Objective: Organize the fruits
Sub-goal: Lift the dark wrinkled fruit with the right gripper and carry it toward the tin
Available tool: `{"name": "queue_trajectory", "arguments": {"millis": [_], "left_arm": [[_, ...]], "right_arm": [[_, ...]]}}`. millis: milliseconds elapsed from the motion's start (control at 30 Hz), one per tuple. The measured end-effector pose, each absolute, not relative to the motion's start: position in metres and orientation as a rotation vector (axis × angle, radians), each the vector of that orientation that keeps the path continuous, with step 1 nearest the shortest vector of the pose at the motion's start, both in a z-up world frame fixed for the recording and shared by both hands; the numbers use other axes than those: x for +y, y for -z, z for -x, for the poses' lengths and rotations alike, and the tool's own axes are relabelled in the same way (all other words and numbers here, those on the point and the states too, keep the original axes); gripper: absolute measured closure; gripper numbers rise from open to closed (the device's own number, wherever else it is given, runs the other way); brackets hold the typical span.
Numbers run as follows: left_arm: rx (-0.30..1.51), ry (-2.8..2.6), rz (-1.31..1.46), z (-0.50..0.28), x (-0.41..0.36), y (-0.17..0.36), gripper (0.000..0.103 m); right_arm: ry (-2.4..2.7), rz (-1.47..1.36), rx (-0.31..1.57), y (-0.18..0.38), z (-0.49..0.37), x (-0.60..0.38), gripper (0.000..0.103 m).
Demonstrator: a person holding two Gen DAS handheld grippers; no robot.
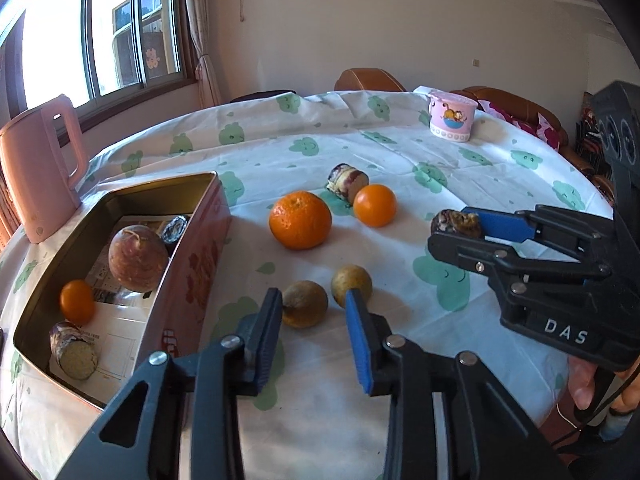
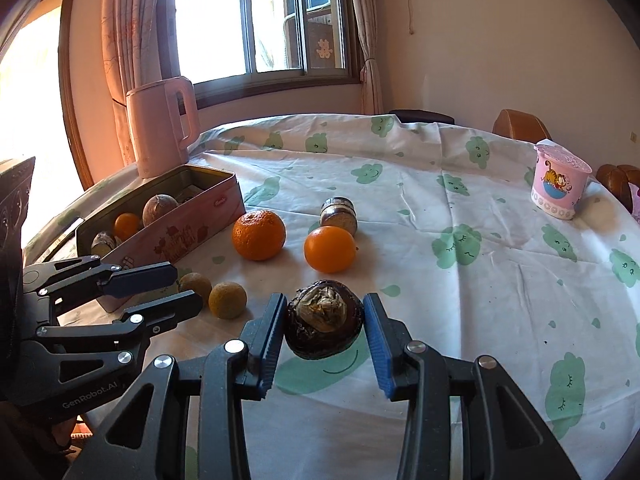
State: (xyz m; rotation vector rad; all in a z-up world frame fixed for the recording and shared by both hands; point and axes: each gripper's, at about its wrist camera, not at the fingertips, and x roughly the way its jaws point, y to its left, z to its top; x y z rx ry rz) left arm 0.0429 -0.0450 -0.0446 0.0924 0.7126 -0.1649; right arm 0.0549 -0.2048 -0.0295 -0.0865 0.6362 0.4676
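Your right gripper [image 2: 324, 332] pinches a dark, knobbly, rounded fruit [image 2: 324, 326] between its ribbed blue pads, just above the cloth-covered desk [image 2: 460, 280]. Your left gripper [image 1: 314, 320] has its jaws drawn close together, with nothing visibly held; two dull, matte yellow-brown round fruits [image 1: 304, 303] lie at its tips. Beside them stands the oblong metal tin [image 1: 192, 264], holding a smooth brown ball, a small orange and a cut root. Two glossy oranges [image 1: 300, 220] sit beyond.
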Motion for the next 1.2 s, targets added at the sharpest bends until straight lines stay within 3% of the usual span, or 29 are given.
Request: {"name": "queue_trajectory", "arguments": {"millis": [500, 1200], "left_arm": [[0.767, 0.178, -0.032, -0.06, -0.036, 0.049, 0.074], [0.564, 0.125, -0.054, -0.035, -0.034, 0.034, 0.074]], "right_arm": [[-0.522, 0.061, 0.683, 0.033, -0.062, -0.204, 0.062], [-0.541, 0.09, 0.561, 0.026, -0.044, -0.203, 0.062]]}}
